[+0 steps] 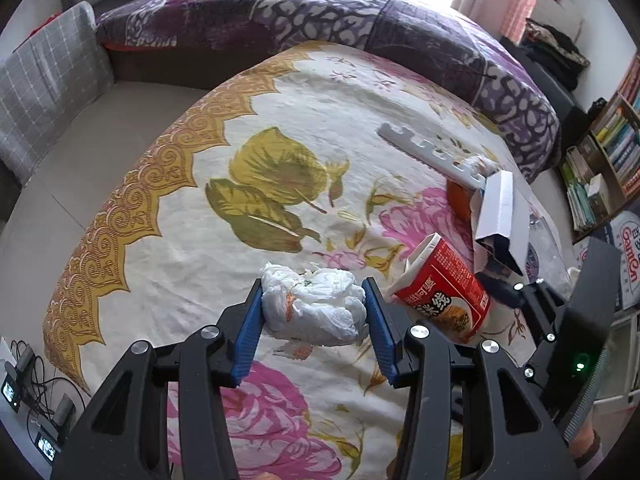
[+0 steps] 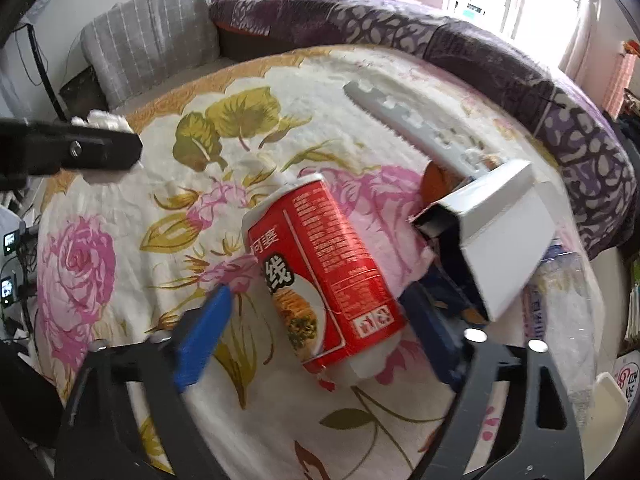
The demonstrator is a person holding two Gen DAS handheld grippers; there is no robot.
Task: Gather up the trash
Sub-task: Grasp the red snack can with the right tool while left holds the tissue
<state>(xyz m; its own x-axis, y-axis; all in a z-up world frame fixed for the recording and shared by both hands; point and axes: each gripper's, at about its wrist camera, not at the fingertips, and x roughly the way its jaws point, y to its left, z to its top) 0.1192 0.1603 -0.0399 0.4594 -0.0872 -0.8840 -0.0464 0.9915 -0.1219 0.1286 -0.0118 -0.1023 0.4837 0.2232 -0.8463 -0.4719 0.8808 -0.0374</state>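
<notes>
A crumpled white plastic wad [image 1: 316, 304] hangs above the flowered bedspread [image 1: 200, 208], and my left gripper [image 1: 314, 314] is shut on it, blue pads pressing both sides. In the right wrist view the same gripper's black finger [image 2: 80, 152] shows at the left with the wad [image 2: 104, 120] above it. A red noodle cup [image 2: 320, 268] lies on its side on the spread. My right gripper [image 2: 316, 322] straddles it: the left pad stands clear of the cup, the right pad is close against its base. The cup [image 1: 444, 288] lies just right of my left gripper.
A white cardboard box [image 2: 500, 236] lies open beside the cup, with an orange object [image 2: 436, 184] and a grey notched foam strip [image 2: 412, 128] behind it. A clear plastic bottle [image 2: 560, 292] lies further right. A purple quilt [image 1: 360, 16] borders the far edge; a bookshelf [image 1: 608, 152] stands right.
</notes>
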